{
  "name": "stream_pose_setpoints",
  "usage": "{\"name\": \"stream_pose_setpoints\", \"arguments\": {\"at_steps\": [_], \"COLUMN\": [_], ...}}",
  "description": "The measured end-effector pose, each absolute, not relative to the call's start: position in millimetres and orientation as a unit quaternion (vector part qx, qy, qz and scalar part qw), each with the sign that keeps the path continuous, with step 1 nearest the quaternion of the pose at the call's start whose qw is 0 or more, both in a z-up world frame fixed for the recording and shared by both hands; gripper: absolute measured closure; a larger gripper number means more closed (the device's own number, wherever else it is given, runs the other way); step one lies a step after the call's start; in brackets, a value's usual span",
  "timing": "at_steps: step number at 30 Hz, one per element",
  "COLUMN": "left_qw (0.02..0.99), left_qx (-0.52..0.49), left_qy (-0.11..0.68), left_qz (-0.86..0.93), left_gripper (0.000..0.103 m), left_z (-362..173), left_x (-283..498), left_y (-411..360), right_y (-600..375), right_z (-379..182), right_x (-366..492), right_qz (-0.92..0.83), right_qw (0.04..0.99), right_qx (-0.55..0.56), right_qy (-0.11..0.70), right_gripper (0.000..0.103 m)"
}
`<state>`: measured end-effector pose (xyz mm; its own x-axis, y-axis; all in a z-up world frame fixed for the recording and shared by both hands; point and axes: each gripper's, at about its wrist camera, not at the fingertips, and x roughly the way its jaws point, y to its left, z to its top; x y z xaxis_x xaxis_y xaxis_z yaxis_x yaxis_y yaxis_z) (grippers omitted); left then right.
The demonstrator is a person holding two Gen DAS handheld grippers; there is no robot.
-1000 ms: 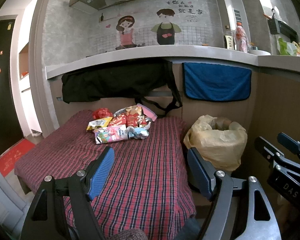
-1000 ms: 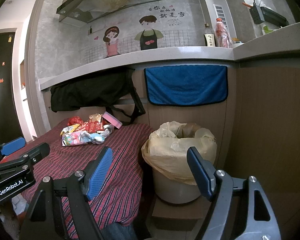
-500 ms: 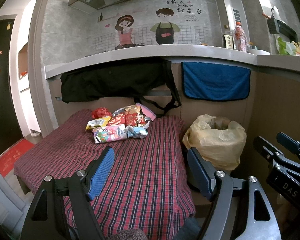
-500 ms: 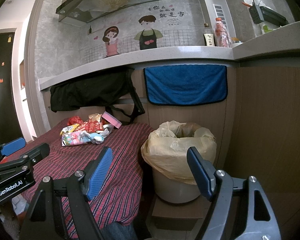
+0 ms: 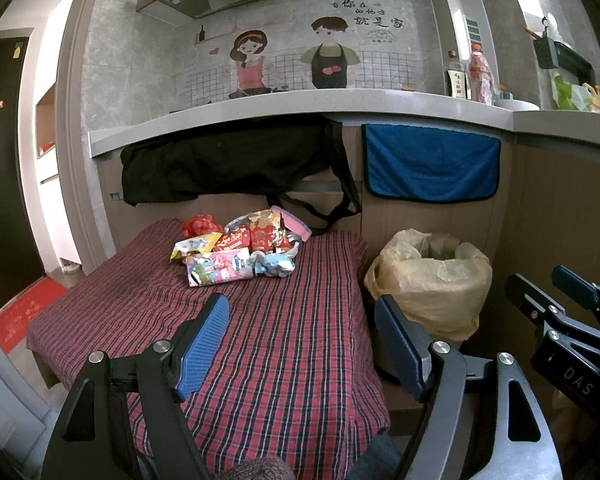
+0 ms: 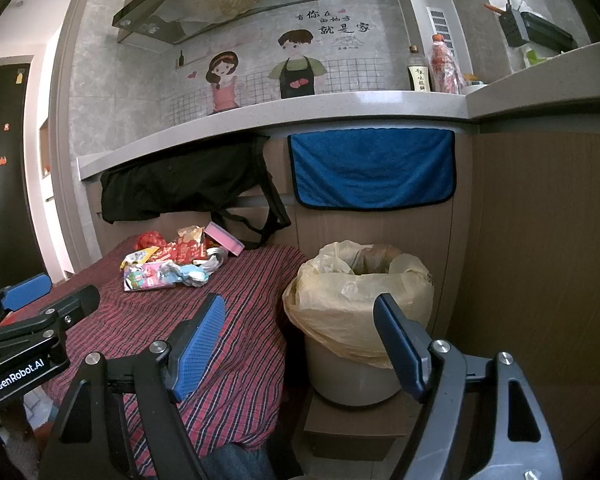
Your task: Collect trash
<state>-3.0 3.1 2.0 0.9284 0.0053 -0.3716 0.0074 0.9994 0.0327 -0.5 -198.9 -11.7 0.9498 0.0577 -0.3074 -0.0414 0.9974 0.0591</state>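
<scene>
Fingers of left gripper and right gripper spread wide, empty. Wrapper pile well ahead of left fingers on plaid cloth, untouched. Lined trash bin between right fingers. Collecting not yet begun.

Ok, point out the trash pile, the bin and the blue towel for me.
trash pile (image 5: 236, 250), left wrist view, on the wrappers' middle.
bin (image 6: 360, 292), right wrist view, on its yellow liner's front.
blue towel (image 6: 374, 168), right wrist view, on the cloth's middle.

Black angular gripper frames, blue textured fingers, silver screws, white "GenRobot.AI" and "DAS" lettering
</scene>
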Motion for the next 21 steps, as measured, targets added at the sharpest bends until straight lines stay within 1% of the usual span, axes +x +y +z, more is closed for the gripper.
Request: {"name": "stream_pose_setpoints", "arguments": {"at_steps": [15,21], "left_qw": [0.982,0.984], "left_qx": [0.013,0.007], "left_qy": [0.189,0.179], "left_qz": [0.001,0.013], "left_gripper": [0.027,0.027], "left_z": [5,9], "left_x": [-9,-4], "left_y": [-6,2], "right_y": [-200,-197], "right_z": [-12,-6], "right_x": [1,20], "right_qz": [0.025,0.034], "right_qw": [0.988,0.989], "right_qx": [0.024,0.018], "right_qy": [0.152,0.144], "right_gripper": [0.028,0.028]}}
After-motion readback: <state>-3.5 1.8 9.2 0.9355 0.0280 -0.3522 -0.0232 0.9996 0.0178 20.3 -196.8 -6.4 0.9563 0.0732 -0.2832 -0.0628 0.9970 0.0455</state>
